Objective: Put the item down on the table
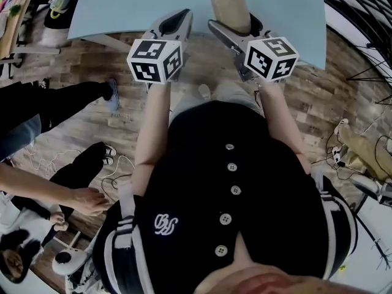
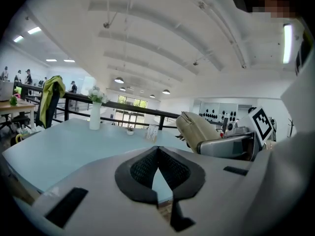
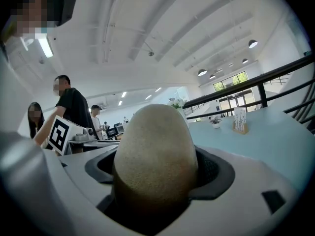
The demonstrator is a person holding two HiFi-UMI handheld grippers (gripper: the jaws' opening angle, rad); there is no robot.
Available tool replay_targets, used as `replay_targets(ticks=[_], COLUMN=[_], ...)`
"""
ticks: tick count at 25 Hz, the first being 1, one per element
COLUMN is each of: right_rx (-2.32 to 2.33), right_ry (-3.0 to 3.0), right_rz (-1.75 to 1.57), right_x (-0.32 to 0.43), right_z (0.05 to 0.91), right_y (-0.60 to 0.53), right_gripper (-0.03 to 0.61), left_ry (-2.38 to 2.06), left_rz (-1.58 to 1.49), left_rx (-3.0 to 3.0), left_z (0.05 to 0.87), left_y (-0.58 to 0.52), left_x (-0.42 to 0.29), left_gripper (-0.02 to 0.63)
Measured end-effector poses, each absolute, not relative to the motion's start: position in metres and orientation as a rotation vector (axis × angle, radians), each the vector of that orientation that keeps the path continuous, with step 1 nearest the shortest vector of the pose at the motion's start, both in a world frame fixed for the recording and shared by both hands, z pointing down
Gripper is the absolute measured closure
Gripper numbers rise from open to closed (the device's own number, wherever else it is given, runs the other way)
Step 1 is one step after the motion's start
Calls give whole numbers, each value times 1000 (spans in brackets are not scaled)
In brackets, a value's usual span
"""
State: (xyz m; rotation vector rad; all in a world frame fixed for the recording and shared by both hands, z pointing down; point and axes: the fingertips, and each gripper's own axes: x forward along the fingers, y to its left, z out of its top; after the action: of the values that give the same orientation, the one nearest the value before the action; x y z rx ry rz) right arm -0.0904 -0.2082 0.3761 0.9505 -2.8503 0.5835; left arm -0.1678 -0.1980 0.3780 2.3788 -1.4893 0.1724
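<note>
left tool (image 2: 158,150): clenched, mesh-textured black pads (image 2: 141,169) meeting, empty | right tool (image 3: 157,173): grasping tan, grainy, dome-shaped item (image 3: 155,146) | worktop (image 2: 69,144): smooth, pale blue

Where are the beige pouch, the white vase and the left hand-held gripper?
beige pouch (image 3: 155,156), right gripper view, its rounded front.
white vase (image 2: 95,118), left gripper view, its body.
left hand-held gripper (image 2: 158,151), left gripper view, where its fingertips meet.

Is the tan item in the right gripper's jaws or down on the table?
In the jaws. The tan item sits clamped between the jaws of the right gripper; the left gripper view shows it above the table.
</note>
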Motion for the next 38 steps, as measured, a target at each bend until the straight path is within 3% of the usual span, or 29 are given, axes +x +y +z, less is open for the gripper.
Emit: replay_targets(ticks=[21,38], right_rx=[894,828], right_ry=[-2800,-2849], right_rz=[553,539], right_x=[-139,-153], right_z=[394,386], right_y=[-290,-421], right_gripper=[153,153], left_ry=[-1469,-1534], left_rz=[177,215], left_rx=[2337,2306], left_z=[402,398], left_y=[-273,-401], left_x=[-207,-219], left_gripper=[604,604])
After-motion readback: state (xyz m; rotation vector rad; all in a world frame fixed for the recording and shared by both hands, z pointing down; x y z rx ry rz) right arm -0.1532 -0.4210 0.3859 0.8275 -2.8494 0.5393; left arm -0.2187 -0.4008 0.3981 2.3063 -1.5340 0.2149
